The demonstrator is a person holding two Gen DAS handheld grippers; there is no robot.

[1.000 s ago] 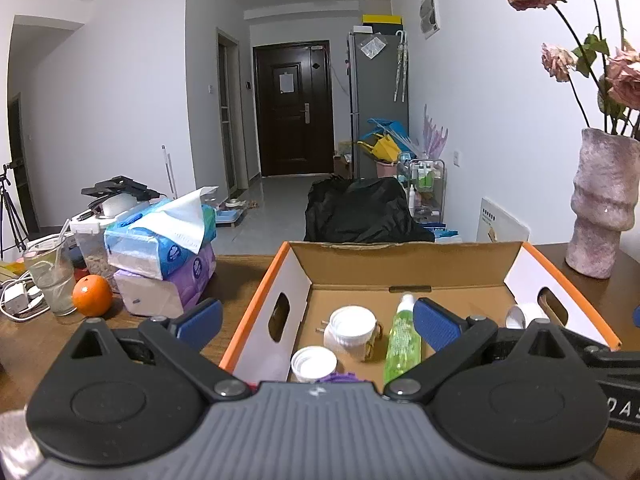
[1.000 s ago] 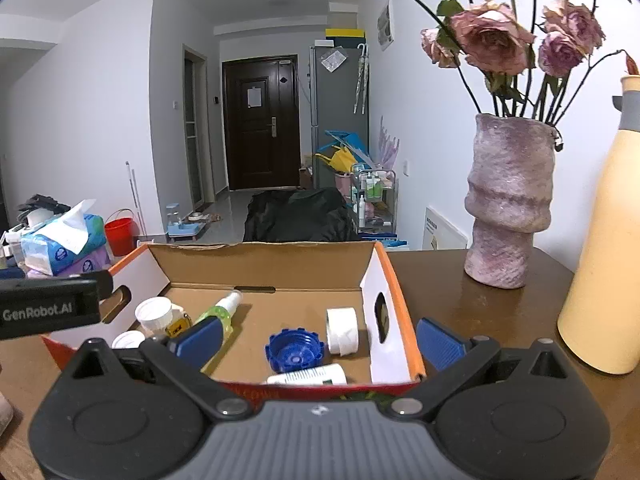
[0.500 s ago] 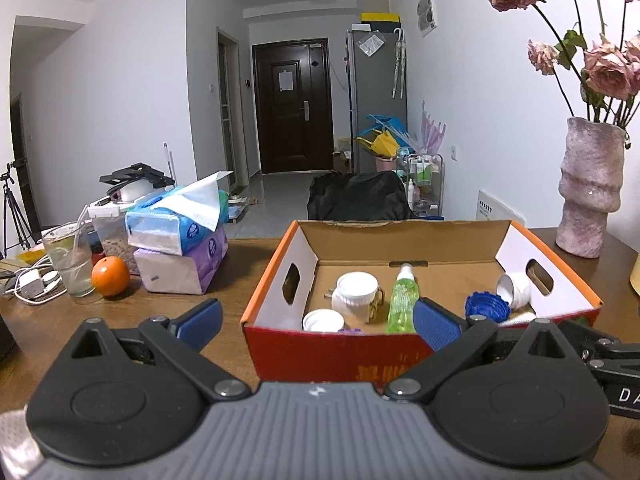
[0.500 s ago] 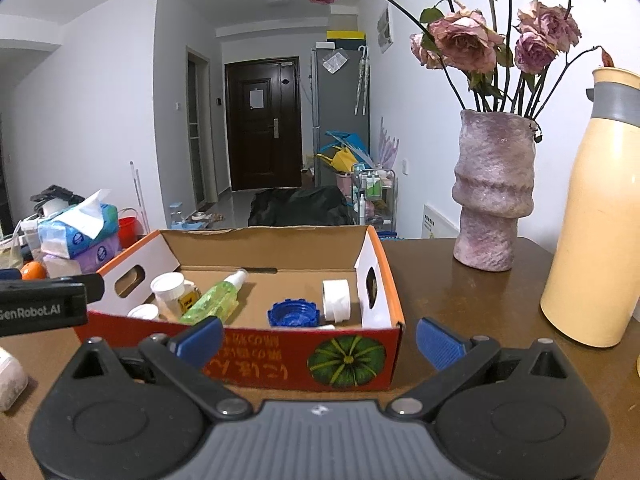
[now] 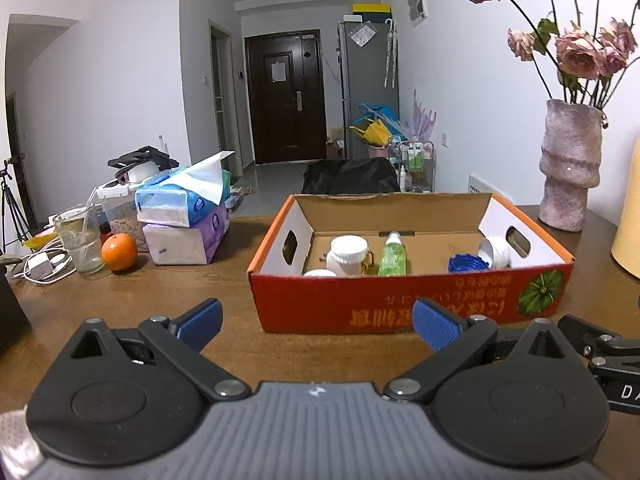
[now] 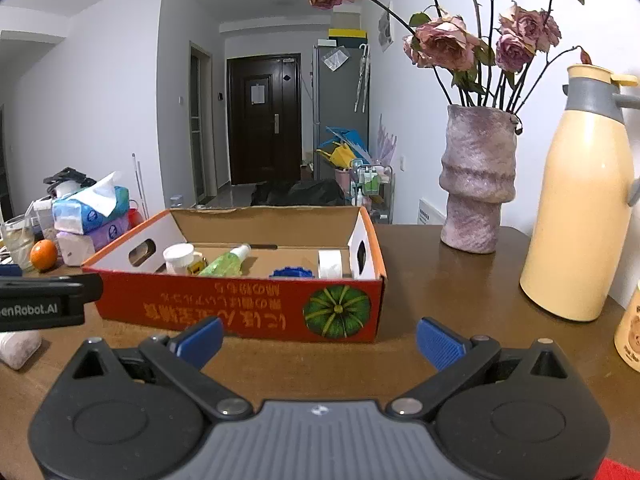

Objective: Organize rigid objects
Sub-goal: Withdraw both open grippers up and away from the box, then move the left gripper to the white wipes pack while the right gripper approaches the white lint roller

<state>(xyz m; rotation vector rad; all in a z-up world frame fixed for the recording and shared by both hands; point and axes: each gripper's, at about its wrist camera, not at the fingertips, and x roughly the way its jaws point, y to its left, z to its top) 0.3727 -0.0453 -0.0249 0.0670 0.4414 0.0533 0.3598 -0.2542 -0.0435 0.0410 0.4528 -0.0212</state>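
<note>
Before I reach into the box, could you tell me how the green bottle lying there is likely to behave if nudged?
The green bottle lies on its side in the cardboard box, so it will probably roll. It looks like smooth plastic, possibly slippery. Being small, it is likely light.

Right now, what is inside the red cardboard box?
Inside the red cardboard box: a white lidded jar, a lying green bottle, a blue ridged cap, a white roll. The front wall hides the floor nearest the camera.

Red box (image 5: pixel 404 304), green bottle (image 5: pixel 392 258), blue cap (image 5: pixel 466 263).
</note>
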